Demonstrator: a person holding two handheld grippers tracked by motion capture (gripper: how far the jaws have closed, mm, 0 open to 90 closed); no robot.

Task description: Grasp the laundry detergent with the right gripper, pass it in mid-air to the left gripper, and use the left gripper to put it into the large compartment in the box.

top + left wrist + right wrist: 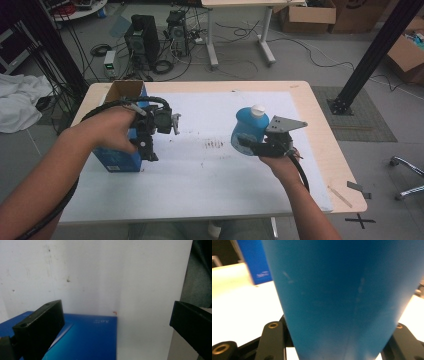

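- Both forearms come in from the bottom edge of the high view, the left one reaching up to the left side of the table [320,130], the right one to its right side.
- Covering most of the light wooden tabletop is a white sheet [210,170], with a smudge of dark specks [214,145] near its middle.
- Grey floor lies around the table, with 2 computer towers [142,37], tangled cables, cardboard boxes [307,17], a white cloth [17,102] at left and a black post [372,55] at right.
- Left hand [112,130] holds the left gripper [150,145] over an open-topped blue box [120,157] standing at the sheet's left edge; in the left gripper view its jaws are spread wide, pointing down at the box's blue face and the white sheet.
- Right hand [280,165] holds the right gripper [247,142] tilted, its jaws pinching a blue bottle [250,127] with a white cap [258,111], right of the sheet's middle.
- Whether the bottle touches the sheet cannot be told.
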